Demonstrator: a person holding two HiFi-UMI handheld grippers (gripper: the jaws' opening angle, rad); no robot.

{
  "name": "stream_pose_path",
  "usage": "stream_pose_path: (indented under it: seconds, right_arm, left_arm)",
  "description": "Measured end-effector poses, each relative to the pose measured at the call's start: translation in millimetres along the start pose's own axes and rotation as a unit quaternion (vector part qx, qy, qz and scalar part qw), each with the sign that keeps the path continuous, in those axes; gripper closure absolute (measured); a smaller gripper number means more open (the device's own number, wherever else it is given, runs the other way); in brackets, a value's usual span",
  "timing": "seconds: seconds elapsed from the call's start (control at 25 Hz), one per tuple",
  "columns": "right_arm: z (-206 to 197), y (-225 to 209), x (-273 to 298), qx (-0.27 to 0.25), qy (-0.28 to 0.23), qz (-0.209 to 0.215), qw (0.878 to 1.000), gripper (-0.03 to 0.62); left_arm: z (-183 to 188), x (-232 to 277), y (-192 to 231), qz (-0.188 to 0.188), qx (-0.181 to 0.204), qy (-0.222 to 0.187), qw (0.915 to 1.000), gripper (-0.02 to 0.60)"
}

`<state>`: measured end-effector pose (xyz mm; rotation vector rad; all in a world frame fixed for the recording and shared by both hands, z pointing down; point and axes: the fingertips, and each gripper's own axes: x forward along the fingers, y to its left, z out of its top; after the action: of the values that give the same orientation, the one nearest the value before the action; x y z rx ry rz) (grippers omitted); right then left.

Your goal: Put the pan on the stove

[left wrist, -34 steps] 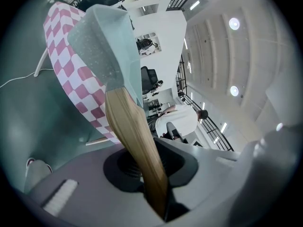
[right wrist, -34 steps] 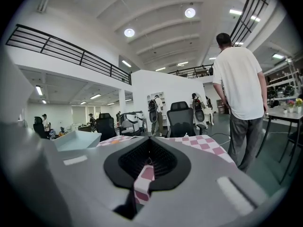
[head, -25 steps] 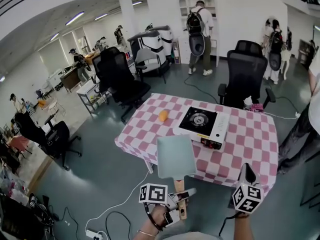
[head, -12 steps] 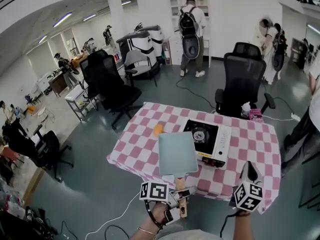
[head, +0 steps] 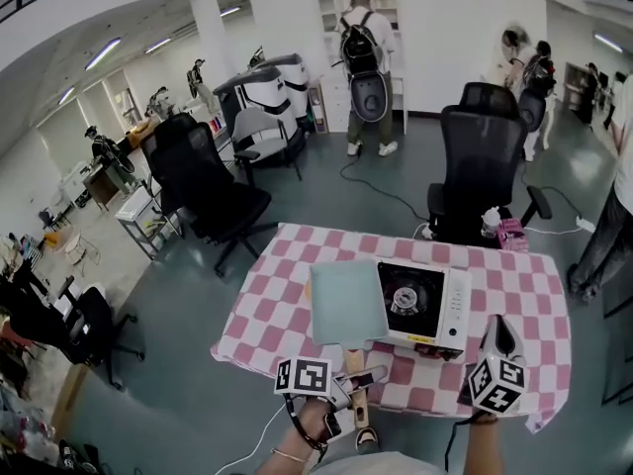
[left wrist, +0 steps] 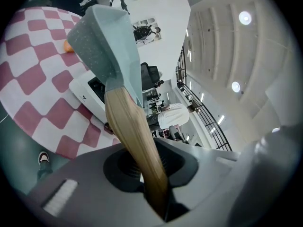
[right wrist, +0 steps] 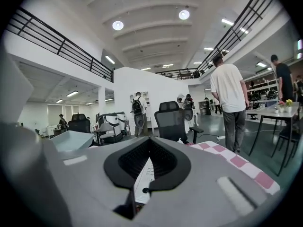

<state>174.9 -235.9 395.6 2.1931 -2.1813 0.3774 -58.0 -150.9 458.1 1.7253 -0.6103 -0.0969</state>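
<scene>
A square pale-green pan (head: pixel 346 303) with a wooden handle (head: pixel 353 364) hangs over the checked table (head: pixel 282 310), its right edge at the left side of the white portable stove (head: pixel 425 305). My left gripper (head: pixel 358 382) is shut on the handle near the table's front edge. In the left gripper view the handle (left wrist: pixel 132 136) runs out from between the jaws to the pan (left wrist: pixel 106 37), with the stove (left wrist: pixel 92 91) beyond it. My right gripper (head: pixel 501 332) hovers at the table's front right, jaws together and holding nothing. The right gripper view shows the pan (right wrist: pixel 71 140) at its left.
A small orange thing (left wrist: pixel 70 46) lies on the table beyond the pan. A black office chair (head: pixel 485 166) stands behind the table, more chairs (head: pixel 203 181) to the left. Someone with a backpack (head: pixel 364 57) stands far back; another person (right wrist: pixel 232 98) is near the table's right.
The pan has moved right and forward with my left gripper, from the table's middle to the stove's left edge. The orange thing is now hidden behind it in the head view.
</scene>
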Motion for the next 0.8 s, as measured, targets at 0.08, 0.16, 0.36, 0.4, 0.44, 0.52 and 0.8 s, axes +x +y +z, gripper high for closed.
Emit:
stream_pose_path:
  seconds: [0.08,0.16,0.36,0.4,0.44,0.52,0.8]
  right_arm:
    - [0.8,3.9,9.5,0.003,-0.002,-0.01,1.0,0.585]
    - [1.6,7.2,15.0,0.006,-0.004,-0.02,1.0,0.585]
    - [-2.3,6.4,22.7,-0.001,0.004,-0.039,0.999,0.585]
    - [-3.8,5.8,24.9,-0.003,0.008,-0.04,0.999,0.585]
    - [-5.1,6.1,27.8,-0.004,0.011,-0.04,0.999,0.585]
    - [-5.3,7.8,35.2,-0.005,0.012,-0.037,0.999,0.585]
    - [-3.0,24.5,52.9,-0.012,0.017,-0.013,1.0,0.585]
  left_arm:
    - [15.3,0.0,4.7,-0.001,0.002,0.008,1.0,0.523]
    - [27.2,-1.3,8.8,-0.002,0.008,0.018,0.9998,0.523]
    - [45.2,1.4,17.3,-0.004,0.01,0.03,0.9995,0.524]
    - [46.5,2.2,17.8,-0.008,0.005,0.03,0.9995,0.523]
    - [47.6,2.7,18.7,-0.011,0.002,0.029,0.9995,0.523]
    - [50.1,4.4,20.6,-0.011,0.002,0.03,0.9995,0.524]
    - [49.5,9.5,18.9,-0.011,-0.001,0.029,0.9995,0.523]
